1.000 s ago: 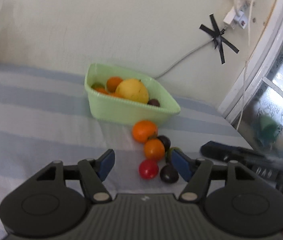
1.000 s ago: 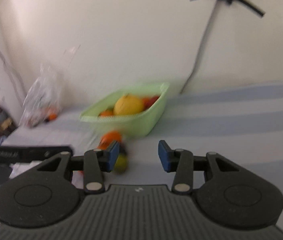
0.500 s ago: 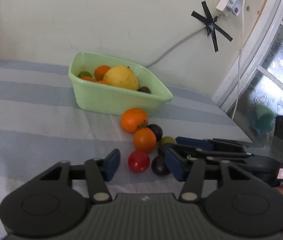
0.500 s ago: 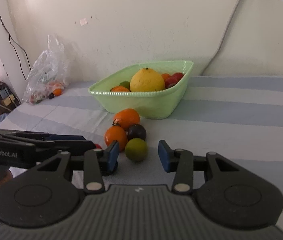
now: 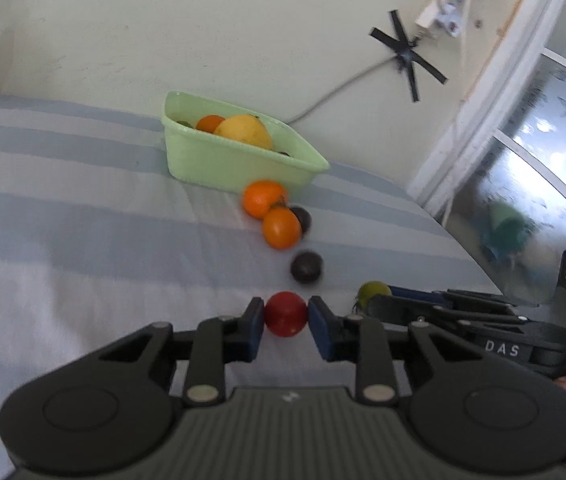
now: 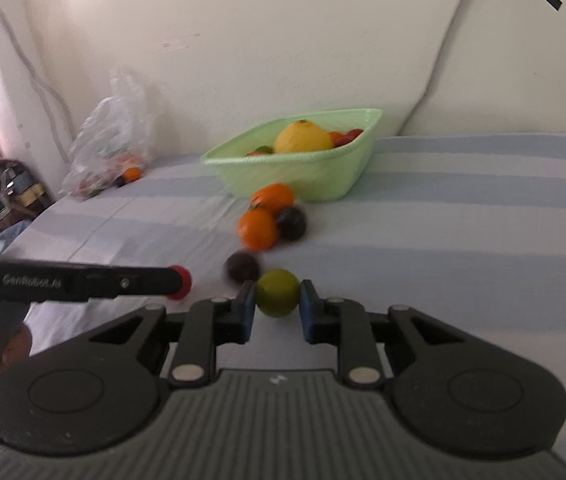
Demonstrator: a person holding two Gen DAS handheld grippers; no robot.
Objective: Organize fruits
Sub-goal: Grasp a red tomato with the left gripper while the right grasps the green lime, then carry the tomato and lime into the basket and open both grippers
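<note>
My left gripper (image 5: 285,314) is shut on a red tomato (image 5: 285,317) just above the striped cloth. My right gripper (image 6: 277,294) is shut on a green lime (image 6: 277,292); the lime also shows in the left wrist view (image 5: 370,290). A light green basket (image 5: 223,160) by the wall holds a big yellow fruit (image 5: 245,132) and an orange. In front of it lie two oranges (image 5: 263,198) (image 5: 281,227), a dark fruit (image 5: 302,218) beside them and another dark fruit (image 5: 306,267) nearer to me. The basket also shows in the right wrist view (image 6: 307,174).
The striped bed (image 5: 63,220) ends on the right near a window (image 5: 543,168). A cable (image 5: 335,92) is taped to the wall. A plastic bag (image 6: 111,140) with fruit lies at the bed's far left corner in the right wrist view.
Both grippers have closed: the left on the red tomato, the right on the green lime. Both have drawn back from the pile with their fruit, leaving the nearer dark fruit apart.
</note>
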